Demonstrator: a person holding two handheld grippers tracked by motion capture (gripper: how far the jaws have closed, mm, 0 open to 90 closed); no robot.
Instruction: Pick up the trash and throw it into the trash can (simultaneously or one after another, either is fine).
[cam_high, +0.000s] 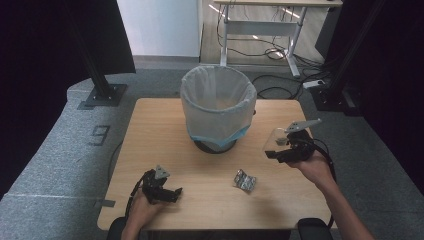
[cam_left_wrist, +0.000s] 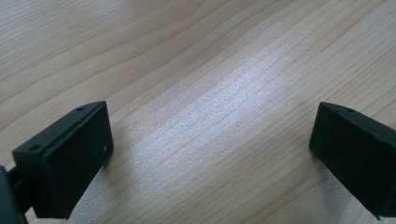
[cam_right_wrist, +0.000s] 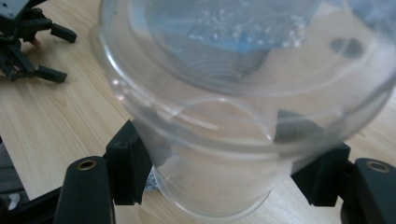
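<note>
Disposal looks like the step in hand: the right gripper (cam_high: 274, 150) pinches a clear plastic cup (cam_high: 274, 140), its jaws pressed against the cup's sides, as the right gripper view shows with the cup (cam_right_wrist: 224, 140) wedged between the two black pads. The cup sits in the grip above the wooden table (cam_high: 165, 130), just off the right side of the lined waste bin (cam_high: 218, 102), which stands ahead and to the left of this gripper. By my reading, the next move calls for carrying the cup up and over the bin's rim, keeping the squeeze gentle enough not to crush the thin wall, then spreading the jaws once the cup is above the bag. A crumpled foil wrapper (cam_high: 244, 180) lies on the table below and to the left of the right gripper, likely next for pickup. The left gripper (cam_high: 176, 194) rests low on the table with its jaws spread wide and nothing between them; bare wood shows between its pads (cam_left_wrist: 70, 163).
</note>
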